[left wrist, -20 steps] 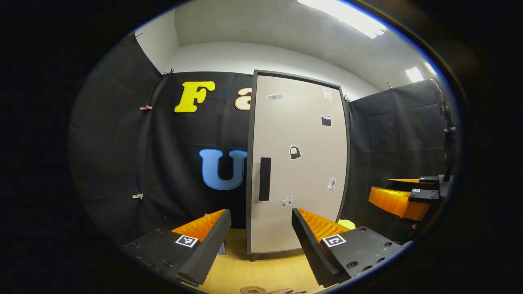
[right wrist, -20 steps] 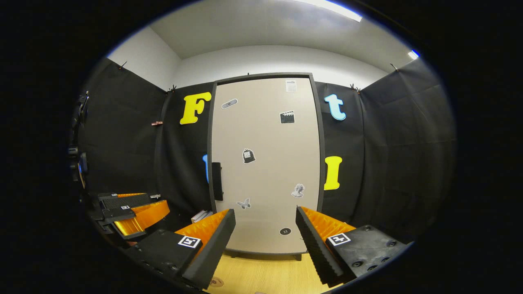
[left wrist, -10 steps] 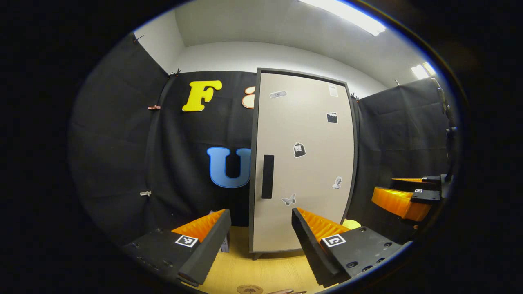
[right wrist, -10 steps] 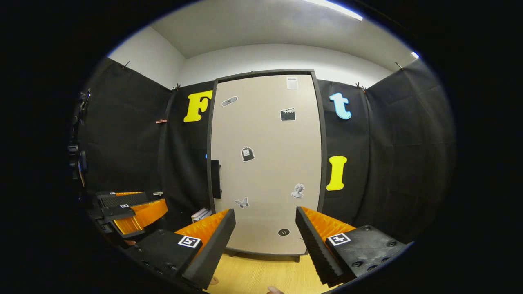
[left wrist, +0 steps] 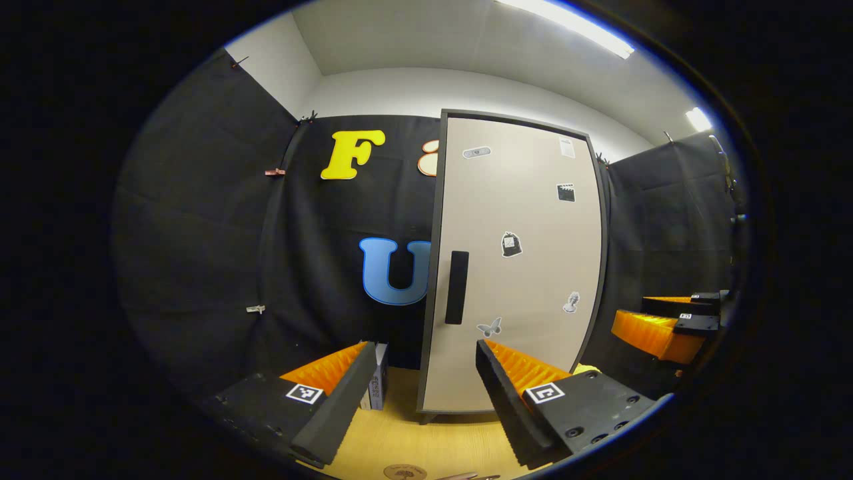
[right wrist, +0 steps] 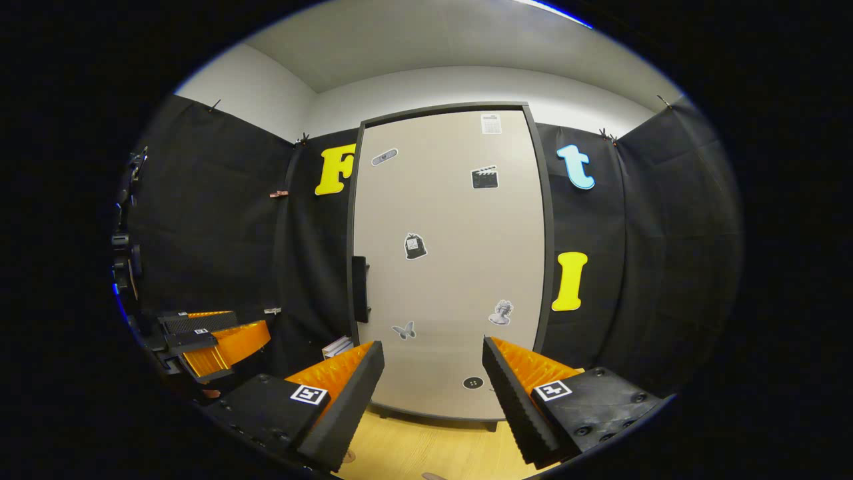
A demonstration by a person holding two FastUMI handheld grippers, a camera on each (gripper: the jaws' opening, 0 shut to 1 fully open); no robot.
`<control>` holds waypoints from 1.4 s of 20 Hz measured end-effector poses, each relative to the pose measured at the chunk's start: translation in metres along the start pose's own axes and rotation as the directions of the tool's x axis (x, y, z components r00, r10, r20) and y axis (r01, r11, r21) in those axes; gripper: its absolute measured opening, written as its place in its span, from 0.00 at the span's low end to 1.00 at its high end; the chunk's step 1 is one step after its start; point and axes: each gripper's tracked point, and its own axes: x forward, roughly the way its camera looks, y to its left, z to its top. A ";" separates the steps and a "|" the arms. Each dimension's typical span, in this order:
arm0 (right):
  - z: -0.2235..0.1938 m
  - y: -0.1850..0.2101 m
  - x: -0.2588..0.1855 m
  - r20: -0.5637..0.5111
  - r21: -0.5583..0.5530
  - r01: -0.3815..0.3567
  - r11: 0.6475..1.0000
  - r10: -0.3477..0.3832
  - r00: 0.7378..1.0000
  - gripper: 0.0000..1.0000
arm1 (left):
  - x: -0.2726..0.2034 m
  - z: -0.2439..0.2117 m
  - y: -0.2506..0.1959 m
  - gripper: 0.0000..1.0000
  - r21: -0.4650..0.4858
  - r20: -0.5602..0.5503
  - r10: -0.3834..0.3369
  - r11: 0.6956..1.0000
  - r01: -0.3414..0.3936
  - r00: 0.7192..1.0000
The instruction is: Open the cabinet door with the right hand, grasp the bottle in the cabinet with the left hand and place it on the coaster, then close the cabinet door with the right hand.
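Black-draped booth, wooden bench (left wrist: pixel 400 433) | cabinet door (right wrist: pixel 450 267) closed, bottle presumably behind it, unseen | coaster (left wrist: pixel 405 472) at bench's near edge | right tongs (right wrist: pixel 433 393) released, empty, facing door | left tongs (left wrist: pixel 421 393) released, empty | next: steer right tongs left onto dark handle (right wrist: pixel 360 289), clench squarely, pull outward.

Coaster (left wrist: pixel 404 472) before cabinet door (left wrist: pixel 513 267)

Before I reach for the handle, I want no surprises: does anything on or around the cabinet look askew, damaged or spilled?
Nothing stands out. The cabinet door is shut and sits square in its frame, its handle looks intact, and the wooden table shows no spill. Both the left gripper and the right gripper are open, short of the door.
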 end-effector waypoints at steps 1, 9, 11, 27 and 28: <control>-0.001 0.005 0.007 0.000 -0.007 0.008 1.000 -0.008 1.000 0.96 | 0.003 0.001 0.008 0.94 0.011 -0.001 -0.003 1.000 0.003 1.000; -0.002 0.069 0.051 0.035 -0.044 0.024 0.999 -0.023 0.999 0.98 | 0.023 0.007 0.065 0.95 0.039 0.003 -0.074 0.996 0.074 0.997; -0.003 0.084 0.063 0.040 -0.045 0.031 0.998 -0.029 0.999 0.98 | 0.026 0.005 0.078 0.94 0.041 -0.002 -0.094 0.995 0.094 0.996; -0.007 0.130 0.182 0.083 -0.003 0.135 0.991 -0.135 0.987 0.98 | 0.044 -0.009 0.152 0.95 0.034 -0.028 -0.162 0.986 0.163 0.986; -0.010 0.129 0.189 0.082 -0.006 0.145 0.989 -0.144 0.986 0.97 | 0.046 -0.011 0.156 0.95 0.031 -0.032 -0.160 0.987 0.161 0.987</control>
